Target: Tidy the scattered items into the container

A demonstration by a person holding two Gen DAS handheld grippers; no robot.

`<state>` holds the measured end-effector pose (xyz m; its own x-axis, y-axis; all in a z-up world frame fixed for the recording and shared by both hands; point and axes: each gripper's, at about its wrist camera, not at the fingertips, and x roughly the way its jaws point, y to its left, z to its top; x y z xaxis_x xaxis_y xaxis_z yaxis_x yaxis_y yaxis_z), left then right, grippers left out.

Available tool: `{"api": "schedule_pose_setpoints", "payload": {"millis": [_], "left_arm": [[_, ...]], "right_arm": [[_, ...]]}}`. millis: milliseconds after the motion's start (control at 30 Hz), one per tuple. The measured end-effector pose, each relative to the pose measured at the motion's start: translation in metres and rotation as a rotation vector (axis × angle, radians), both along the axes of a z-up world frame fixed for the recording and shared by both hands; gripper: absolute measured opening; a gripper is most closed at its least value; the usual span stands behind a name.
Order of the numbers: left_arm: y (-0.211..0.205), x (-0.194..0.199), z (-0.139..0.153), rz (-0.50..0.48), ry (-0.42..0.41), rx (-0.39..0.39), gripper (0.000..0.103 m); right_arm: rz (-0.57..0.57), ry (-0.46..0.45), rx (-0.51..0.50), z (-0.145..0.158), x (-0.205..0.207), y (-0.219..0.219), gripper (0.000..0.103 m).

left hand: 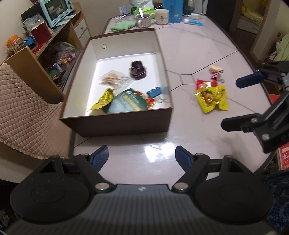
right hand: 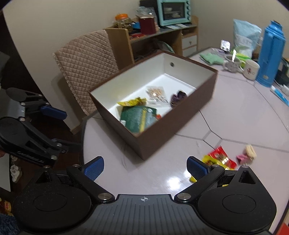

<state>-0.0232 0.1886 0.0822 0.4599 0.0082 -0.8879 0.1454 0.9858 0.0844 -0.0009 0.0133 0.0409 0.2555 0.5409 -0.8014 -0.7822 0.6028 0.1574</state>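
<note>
A brown box (left hand: 115, 124) with a white inside stands on the table; it holds a purple scrunchie (left hand: 137, 70), a bag of toothpicks (left hand: 113, 79), a green packet (left hand: 126, 102), a yellow packet (left hand: 103, 99) and a blue binder clip (left hand: 154, 92). On the table to its right lie a yellow and red snack packet (left hand: 211, 96) and a pink clip with a beige piece (left hand: 215, 72). My left gripper (left hand: 141, 158) is open over bare table, short of the box. My right gripper (right hand: 145, 167) is open too, near the box corner (right hand: 144, 144), with the snack packet (right hand: 219, 157) by its right finger.
Mugs (left hand: 161, 16), a blue flask (left hand: 174, 10), a green cloth (left hand: 122, 25) and a tube (left hand: 195, 22) stand at the table's far end. A quilted chair (right hand: 86, 66) and a shelf with a teal oven (right hand: 173, 11) sit beyond the box's left side.
</note>
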Motion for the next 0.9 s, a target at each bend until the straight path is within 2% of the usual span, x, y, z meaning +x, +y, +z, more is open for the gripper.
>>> {"api": "schedule_pose_setpoints", "payload": {"millis": [500,700,900], "left_arm": [[-0.086,0.021,-0.027,-0.121,-0.008,-0.114,0.078],[-0.115,0.038,-0.041,-0.171,0.007,-0.155,0.078],[-0.131,0.054,-0.052,-0.198,0.006,-0.159,0.078]], "right_arm": [[-0.259,0.062,-0.036,-0.014,0.036,-0.118,0.100],[-0.329,0.069,-0.034,-0.014,0.049,-0.149,0.100],[-0.382,0.080,-0.027,-0.017,0.061,-0.168,0.100]]}}
